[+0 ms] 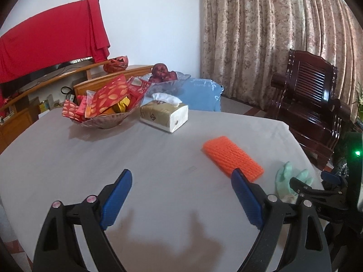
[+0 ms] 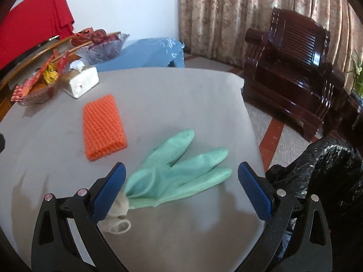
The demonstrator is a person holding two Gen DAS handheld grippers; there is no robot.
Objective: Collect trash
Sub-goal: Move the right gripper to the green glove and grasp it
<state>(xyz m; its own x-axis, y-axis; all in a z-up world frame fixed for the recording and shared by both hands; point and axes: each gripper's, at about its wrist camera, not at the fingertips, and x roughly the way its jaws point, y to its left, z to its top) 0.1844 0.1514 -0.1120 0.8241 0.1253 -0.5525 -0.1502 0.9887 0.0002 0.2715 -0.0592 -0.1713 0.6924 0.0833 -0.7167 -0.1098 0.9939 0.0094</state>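
An orange foam net sleeve (image 1: 232, 157) (image 2: 103, 127) lies flat on the grey tablecloth (image 1: 113, 154). To its right, near the table's right edge, a mint-green rubber glove (image 2: 174, 174) (image 1: 287, 176) rests with its pale cuff turned toward me. My right gripper (image 2: 181, 167) is open and straddles the glove just above the cloth, its pads not pressing on it. My left gripper (image 1: 182, 174) is open over bare cloth, its right fingertip just in front of the orange sleeve's near end. In the left wrist view the right gripper (image 1: 312, 180) shows at the far right.
A black trash bag (image 2: 329, 172) hangs beside the table's right edge. At the back left stand a tissue box (image 1: 164, 115) (image 2: 82, 83) and a glass bowl of red snack packets (image 1: 102, 106). A dark wooden armchair (image 1: 310, 104) stands by the curtain.
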